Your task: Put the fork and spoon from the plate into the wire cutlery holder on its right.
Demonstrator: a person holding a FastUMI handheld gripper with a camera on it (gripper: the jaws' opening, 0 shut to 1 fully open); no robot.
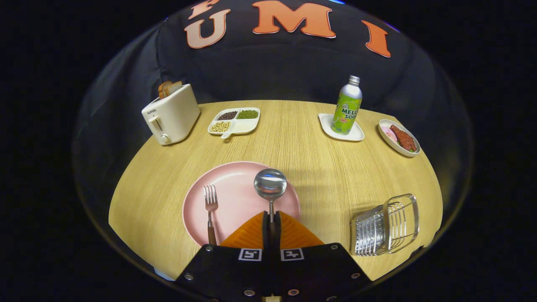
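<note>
gripping the shiny round-bowled spoon (270, 184), orange ribbed tongs (271, 218) above smooth pink plate (235, 184).

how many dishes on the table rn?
4. Pink plate just ahead of the fingers, under the fork; divided tray beside the toaster; saucer under the bottle; bowl far right. Gripper shut on spoon.
</note>
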